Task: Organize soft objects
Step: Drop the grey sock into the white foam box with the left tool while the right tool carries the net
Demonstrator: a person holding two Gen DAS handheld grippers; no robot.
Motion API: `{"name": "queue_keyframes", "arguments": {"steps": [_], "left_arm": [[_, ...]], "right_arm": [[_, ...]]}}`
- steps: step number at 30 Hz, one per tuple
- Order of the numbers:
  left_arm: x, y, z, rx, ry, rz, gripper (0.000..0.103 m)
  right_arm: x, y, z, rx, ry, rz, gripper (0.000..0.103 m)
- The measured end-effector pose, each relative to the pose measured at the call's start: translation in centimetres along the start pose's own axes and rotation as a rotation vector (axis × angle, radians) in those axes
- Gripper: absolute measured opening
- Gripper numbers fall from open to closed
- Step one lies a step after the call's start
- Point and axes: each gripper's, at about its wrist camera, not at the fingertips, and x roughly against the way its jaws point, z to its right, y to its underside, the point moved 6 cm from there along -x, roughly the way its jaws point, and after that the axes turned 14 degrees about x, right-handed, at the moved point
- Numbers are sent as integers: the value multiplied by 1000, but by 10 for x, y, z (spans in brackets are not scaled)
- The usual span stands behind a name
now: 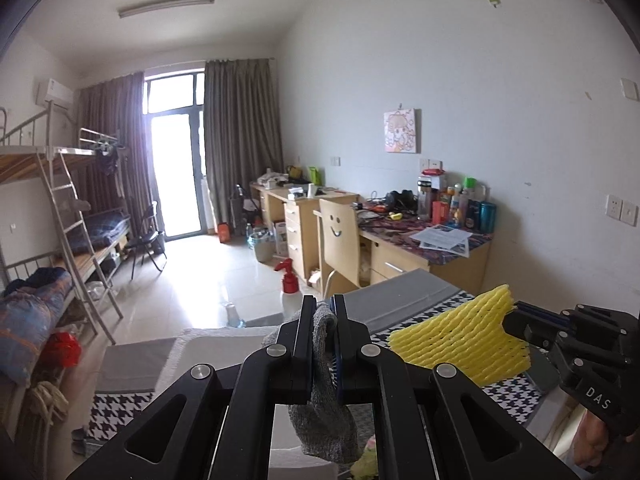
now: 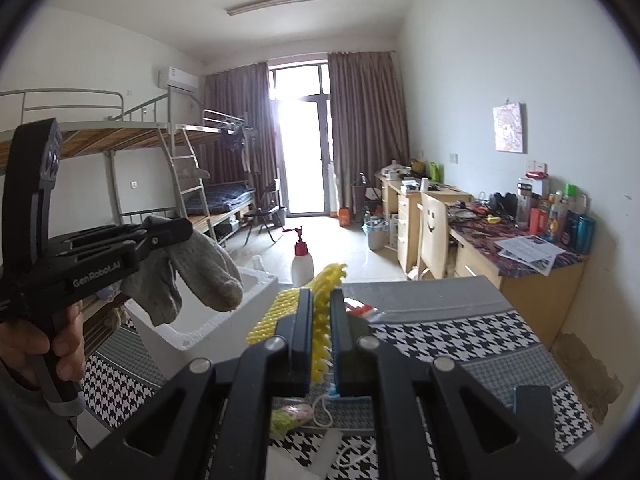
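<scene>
Between the pressed-together left gripper (image 1: 323, 322) fingers, limp grey sock (image 1: 326, 412) pinched mid-length, drooping below; between right gripper (image 2: 321, 312) fingers, light, springy yellow foam net (image 2: 320, 300), probably best gripped centrally.

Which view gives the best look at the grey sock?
The right wrist view: the grey sock hangs in side profile from the left gripper, its full drape visible above the white foam box. The left wrist view shows the sock only as a strip pinched between the fingers, mostly hidden.

black left gripper (image 1: 323, 312), silver screws, "genrobot.ai" marking
</scene>
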Motion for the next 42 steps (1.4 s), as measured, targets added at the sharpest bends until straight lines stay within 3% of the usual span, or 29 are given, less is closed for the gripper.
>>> {"name": "queue_keyframes", "arguments": {"steps": [9,20,42], "left_arm": [[-4,-8,-26,33,-87,22,7],[-12,-7,-50,76,-134,3,7],[-55,19,-84,113,-168,-153,8]], "right_arm": [[-19,-13,-13,24,-67,16,10],[-36,-23,-29,48,-138,24,10],[-58,-27,-44,65,-153,-13,10]]}}
